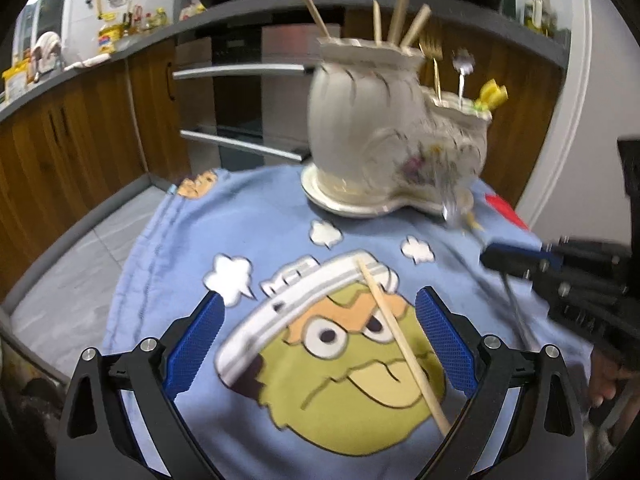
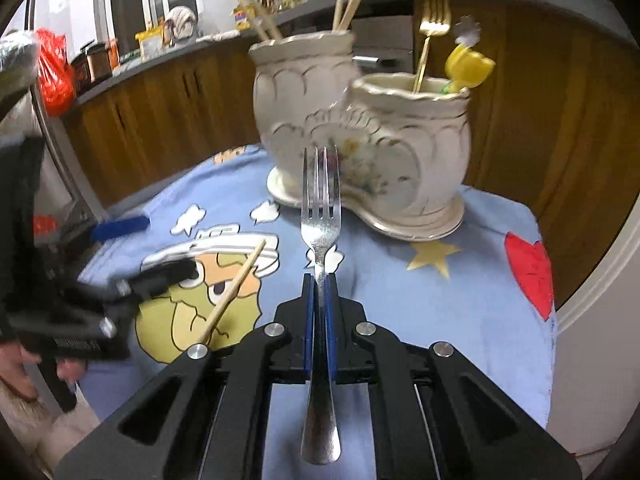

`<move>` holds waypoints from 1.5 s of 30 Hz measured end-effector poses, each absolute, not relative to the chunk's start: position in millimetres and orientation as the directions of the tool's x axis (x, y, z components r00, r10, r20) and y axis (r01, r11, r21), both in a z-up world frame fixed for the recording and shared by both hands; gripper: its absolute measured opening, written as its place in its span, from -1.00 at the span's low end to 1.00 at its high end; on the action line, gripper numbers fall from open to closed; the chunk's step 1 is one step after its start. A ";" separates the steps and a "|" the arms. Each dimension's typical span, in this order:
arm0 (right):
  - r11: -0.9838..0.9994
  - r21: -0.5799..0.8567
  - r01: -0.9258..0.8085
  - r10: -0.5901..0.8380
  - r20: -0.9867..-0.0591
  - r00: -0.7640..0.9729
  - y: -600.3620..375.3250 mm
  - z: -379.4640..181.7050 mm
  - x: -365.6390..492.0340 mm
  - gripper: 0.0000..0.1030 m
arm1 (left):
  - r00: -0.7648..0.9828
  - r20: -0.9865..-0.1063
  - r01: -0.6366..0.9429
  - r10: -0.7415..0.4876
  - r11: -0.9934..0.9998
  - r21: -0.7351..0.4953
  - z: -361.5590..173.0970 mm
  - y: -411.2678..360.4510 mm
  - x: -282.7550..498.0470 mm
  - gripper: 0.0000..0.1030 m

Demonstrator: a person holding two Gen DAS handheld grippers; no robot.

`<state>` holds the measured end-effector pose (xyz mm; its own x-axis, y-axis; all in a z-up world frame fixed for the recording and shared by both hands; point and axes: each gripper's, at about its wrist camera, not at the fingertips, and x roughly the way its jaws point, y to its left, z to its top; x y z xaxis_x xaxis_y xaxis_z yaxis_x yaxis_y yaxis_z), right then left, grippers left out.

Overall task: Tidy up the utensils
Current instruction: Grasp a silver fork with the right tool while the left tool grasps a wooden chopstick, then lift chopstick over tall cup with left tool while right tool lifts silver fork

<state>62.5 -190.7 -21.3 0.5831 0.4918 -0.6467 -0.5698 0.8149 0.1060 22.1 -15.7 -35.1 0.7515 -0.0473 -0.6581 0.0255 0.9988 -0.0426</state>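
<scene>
A white ceramic two-cup utensil holder (image 1: 384, 132) (image 2: 360, 140) stands at the far side of the blue cartoon cloth (image 1: 280, 240). Its tall cup holds wooden chopsticks (image 1: 400, 12); its low cup holds a gold fork (image 2: 430, 28) and a yellow-topped piece (image 2: 468, 66). One wooden chopstick (image 1: 400, 340) (image 2: 236, 292) lies on the cloth between my open left gripper's (image 1: 320, 344) fingers. My right gripper (image 2: 319, 292) is shut on a silver fork (image 2: 321, 208), tines up, held above the cloth in front of the holder. The right gripper also shows in the left wrist view (image 1: 520, 260).
Wooden kitchen cabinets (image 1: 80, 128) and an oven (image 1: 240, 100) stand behind the table under a grey counter with clutter. A red bag (image 2: 54, 76) hangs at left. The cloth's edges drop off at left and right. A white door frame (image 2: 600, 240) is at right.
</scene>
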 end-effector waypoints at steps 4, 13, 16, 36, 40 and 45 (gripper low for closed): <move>0.813 0.111 -0.572 0.511 -0.607 0.609 -197.2 -12.7 58.9 -0.90 | 0.728 -0.681 0.071 -0.079 0.997 -0.039 -35.5 -35.2 19.8 0.86; 0.797 0.123 -0.592 0.569 -0.483 0.666 -209.6 4.5 42.2 -0.90 | 0.653 -0.757 0.124 -0.032 0.990 0.065 -55.3 -77.8 20.9 0.24; 0.796 0.138 -0.589 0.581 -0.444 0.682 -216.8 11.2 38.4 -0.90 | 0.637 -0.770 0.133 -0.039 0.989 0.060 -53.4 -81.1 21.2 -0.16; 0.793 0.186 -0.580 0.609 -0.222 0.761 -247.0 41.1 19.7 -0.90 | 0.737 -0.657 0.169 -0.156 0.985 -0.044 -22.3 -59.0 16.2 -0.87; 0.799 0.191 -0.570 0.600 -0.187 0.778 -250.0 43.9 16.9 -0.90 | 0.807 -0.544 0.202 -0.229 0.973 -0.109 -4.2 -47.2 6.0 -0.87; 0.807 0.199 -0.556 0.588 -0.183 0.788 -247.7 43.5 20.1 -0.90 | 0.860 -0.408 0.257 -0.307 0.950 -0.174 16.0 -33.2 -3.2 -0.87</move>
<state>20.1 -247.7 43.5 0.7878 0.5882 -0.1830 -0.5563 0.8069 0.1986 -3.2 -33.2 16.0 0.8599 -0.3074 -0.4076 0.2572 0.9505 -0.1744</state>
